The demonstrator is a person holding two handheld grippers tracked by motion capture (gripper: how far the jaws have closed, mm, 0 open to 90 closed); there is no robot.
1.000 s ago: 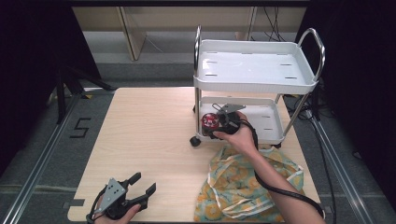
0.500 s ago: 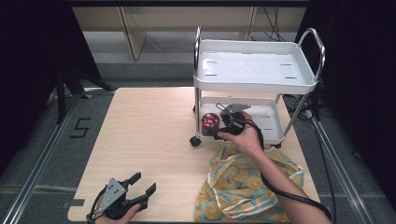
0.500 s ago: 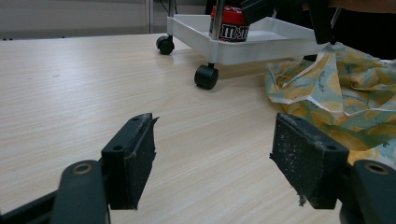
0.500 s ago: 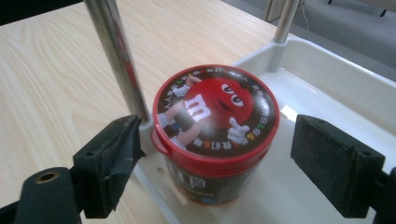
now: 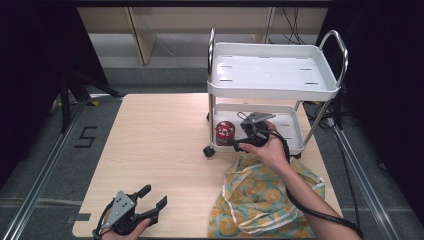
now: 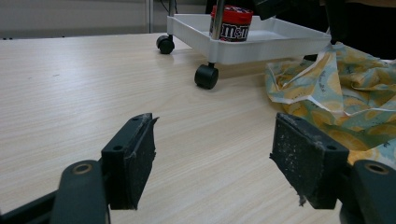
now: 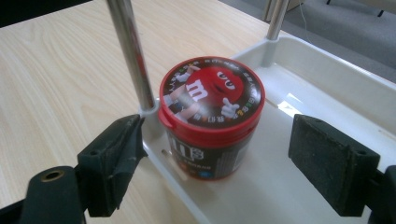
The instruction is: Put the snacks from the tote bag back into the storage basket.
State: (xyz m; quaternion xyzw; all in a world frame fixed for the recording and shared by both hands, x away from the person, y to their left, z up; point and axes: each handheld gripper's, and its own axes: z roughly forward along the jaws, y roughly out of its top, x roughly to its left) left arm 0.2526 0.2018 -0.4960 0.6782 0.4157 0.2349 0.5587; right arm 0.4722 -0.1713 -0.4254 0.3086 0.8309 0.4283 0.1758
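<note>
A red M&M's can (image 5: 225,133) stands upright at the left end of the lower tray (image 5: 295,131) of a small white cart (image 5: 272,92) on the wooden table. My right gripper (image 5: 240,142) is just right of it at tray height. In the right gripper view the can (image 7: 211,116) sits between the two pads (image 7: 332,163) with gaps on both sides; the jaws have just been closing a little and stay open. My left gripper (image 5: 155,196) rests open near the table's front left edge, nothing between its pads (image 6: 128,163).
A yellow-green patterned cloth (image 5: 270,200) lies crumpled at the front right, under my right forearm and against the cart's front. The cart's chrome post (image 7: 130,56) rises just left of the can. Black wheels (image 6: 206,76) stand on the table (image 5: 160,130).
My right hand has drawn back a little to the right, away from the can, which stays on the lower tray. The left gripper has not moved.
</note>
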